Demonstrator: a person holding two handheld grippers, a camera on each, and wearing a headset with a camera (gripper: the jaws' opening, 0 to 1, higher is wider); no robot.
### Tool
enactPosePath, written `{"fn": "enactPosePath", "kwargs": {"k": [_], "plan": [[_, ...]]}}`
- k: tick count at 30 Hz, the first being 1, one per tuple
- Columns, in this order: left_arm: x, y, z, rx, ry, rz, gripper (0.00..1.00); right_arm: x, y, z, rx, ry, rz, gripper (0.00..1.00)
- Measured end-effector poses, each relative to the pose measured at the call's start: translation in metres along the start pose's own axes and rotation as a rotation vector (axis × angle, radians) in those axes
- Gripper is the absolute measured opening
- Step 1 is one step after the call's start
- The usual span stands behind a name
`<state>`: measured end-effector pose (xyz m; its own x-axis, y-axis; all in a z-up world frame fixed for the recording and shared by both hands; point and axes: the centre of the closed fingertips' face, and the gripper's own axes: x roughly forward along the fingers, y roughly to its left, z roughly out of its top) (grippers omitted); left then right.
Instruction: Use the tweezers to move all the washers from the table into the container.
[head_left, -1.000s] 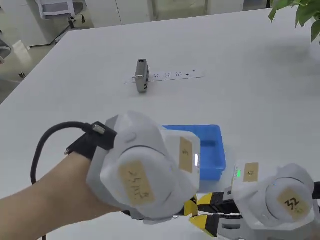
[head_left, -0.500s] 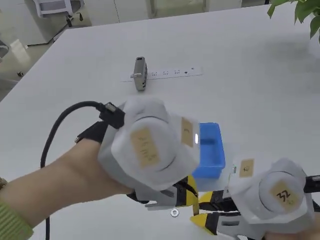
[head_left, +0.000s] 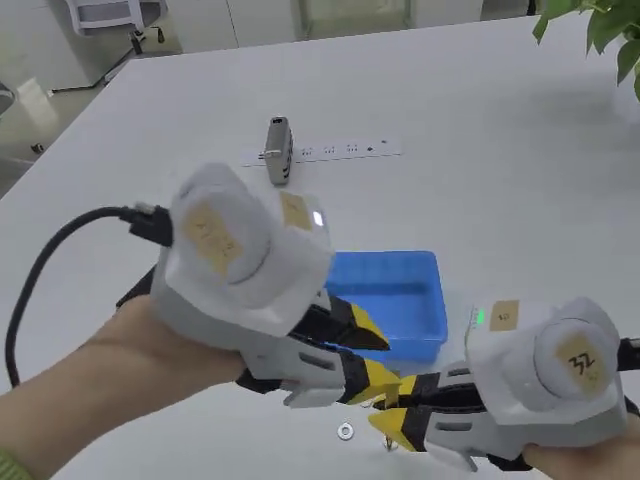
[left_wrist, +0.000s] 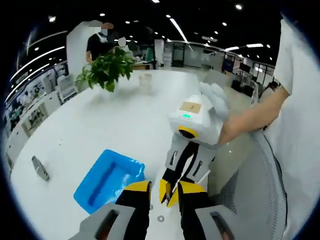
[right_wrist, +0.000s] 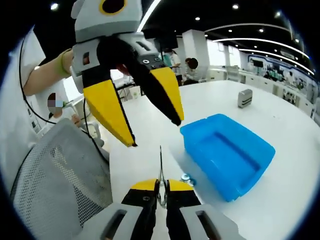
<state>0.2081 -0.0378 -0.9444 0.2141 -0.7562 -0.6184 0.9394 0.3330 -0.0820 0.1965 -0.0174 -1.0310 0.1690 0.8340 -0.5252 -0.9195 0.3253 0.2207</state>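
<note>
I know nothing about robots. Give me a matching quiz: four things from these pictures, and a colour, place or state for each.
1 washer
2 tweezers
3 left gripper
4 container

A blue
B jaws open
C lies loose near the container
D clamped in the right gripper

Pairs: 1-C, 2-D, 3-B, 4-A

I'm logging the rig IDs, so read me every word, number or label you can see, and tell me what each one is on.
"32": handwritten on the top sticker of the right tool.
Too blurred to read: handwriting on the large sticker of the left tool.
Too small to read: the side sticker on the right tool.
No readable print: the power strip.
</note>
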Motion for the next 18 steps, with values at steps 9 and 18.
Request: {"fn": "enactPosePath", "kwargs": {"k": [9, 18], "plan": [[-0.036, 0.008, -0.025, -0.263, -0.223, 0.239, 0.55, -0.011, -0.014, 0.008, 0.221, -0.113, 0.014, 0.01], [-0.071, 0.002, -0.048, -0.419, -0.375, 0.43, 0.73, -0.024, -0.018, 0.025, 0.34, -0.196, 0.041, 0.01]]}}
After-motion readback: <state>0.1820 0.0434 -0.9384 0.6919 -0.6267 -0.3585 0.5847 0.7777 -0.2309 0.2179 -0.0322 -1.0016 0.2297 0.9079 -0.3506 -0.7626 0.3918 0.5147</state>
